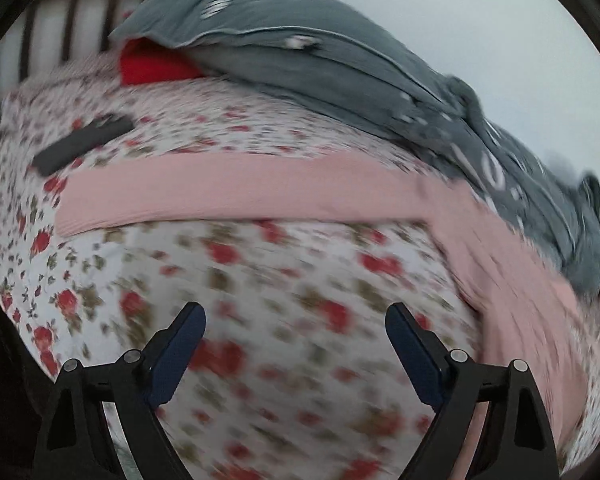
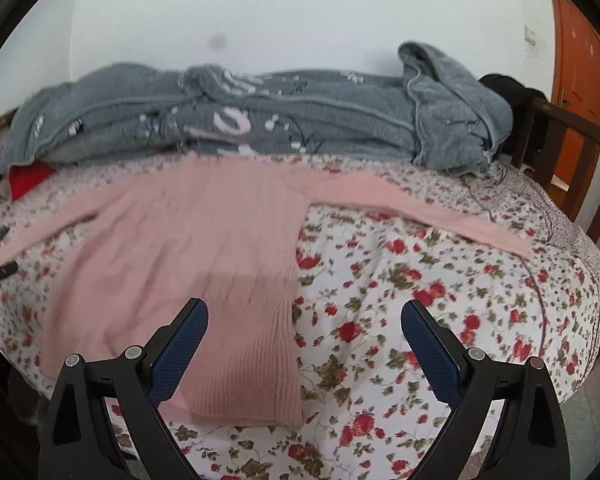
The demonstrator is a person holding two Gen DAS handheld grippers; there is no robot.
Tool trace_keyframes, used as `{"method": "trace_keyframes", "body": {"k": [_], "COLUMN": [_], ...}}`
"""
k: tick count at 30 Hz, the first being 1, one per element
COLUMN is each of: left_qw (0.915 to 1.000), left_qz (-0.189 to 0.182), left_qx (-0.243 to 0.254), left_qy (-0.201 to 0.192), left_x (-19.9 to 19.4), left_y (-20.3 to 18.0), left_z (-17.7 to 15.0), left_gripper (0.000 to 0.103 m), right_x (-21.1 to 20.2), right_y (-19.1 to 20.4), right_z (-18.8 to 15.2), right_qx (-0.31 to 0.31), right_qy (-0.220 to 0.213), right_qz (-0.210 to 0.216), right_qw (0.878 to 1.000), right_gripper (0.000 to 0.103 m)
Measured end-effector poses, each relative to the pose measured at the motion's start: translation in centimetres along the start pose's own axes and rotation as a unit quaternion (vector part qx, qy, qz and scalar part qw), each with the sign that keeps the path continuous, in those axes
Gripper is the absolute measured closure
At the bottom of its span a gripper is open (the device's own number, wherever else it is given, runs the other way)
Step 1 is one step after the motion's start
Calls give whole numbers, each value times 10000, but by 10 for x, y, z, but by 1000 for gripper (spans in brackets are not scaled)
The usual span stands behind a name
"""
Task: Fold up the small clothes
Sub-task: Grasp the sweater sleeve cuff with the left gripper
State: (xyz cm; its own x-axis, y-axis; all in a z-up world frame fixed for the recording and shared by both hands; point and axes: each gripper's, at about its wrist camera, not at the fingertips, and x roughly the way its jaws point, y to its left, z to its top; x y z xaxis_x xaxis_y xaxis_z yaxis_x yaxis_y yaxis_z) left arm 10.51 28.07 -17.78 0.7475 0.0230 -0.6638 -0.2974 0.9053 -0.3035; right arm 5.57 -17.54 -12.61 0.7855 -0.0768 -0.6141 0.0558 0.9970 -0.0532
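Note:
A pink ribbed sweater (image 2: 188, 264) lies flat on the flowered bed sheet (image 2: 420, 320), both sleeves spread out to the sides. In the left wrist view its left sleeve (image 1: 236, 188) stretches across the sheet and its body (image 1: 512, 288) is at the right. My right gripper (image 2: 304, 316) is open and empty, hovering over the sweater's lower right hem. My left gripper (image 1: 295, 320) is open and empty, above bare sheet below the left sleeve. The left wrist view is blurred.
A grey blanket (image 2: 260, 120) is bunched along the far side of the bed, also in the left wrist view (image 1: 340, 64). A red cloth (image 1: 152, 64) lies under its end. A dark flat object (image 1: 82, 142) lies on the sheet. Wooden bed rail (image 2: 572, 148) at right, orange door (image 2: 580, 52) behind.

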Motion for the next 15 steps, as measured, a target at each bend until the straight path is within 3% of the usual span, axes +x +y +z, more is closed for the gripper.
{"method": "trace_keyframes", "body": {"k": [5,10,15], "left_qw": [9921,9863,9739], "left_qz": [-698,-757,-963], "left_qx": [-1035,-1443,-2040], "left_qy": [-94,-240,-263], "left_x": [17,29,43], "left_y": [61,84,110], "left_z": [11,22,38], "left_gripper": [34,46,53], "right_x": [23,36,41], "right_y": [11,28,50], "right_z": [-7,-10,-4], "right_qx": [113,101,-319], "right_qy": [275,417,397], "right_qz": [-16,-122,-298], "right_qw": [9996,9990,9983], "right_gripper": [7,7,7]}}
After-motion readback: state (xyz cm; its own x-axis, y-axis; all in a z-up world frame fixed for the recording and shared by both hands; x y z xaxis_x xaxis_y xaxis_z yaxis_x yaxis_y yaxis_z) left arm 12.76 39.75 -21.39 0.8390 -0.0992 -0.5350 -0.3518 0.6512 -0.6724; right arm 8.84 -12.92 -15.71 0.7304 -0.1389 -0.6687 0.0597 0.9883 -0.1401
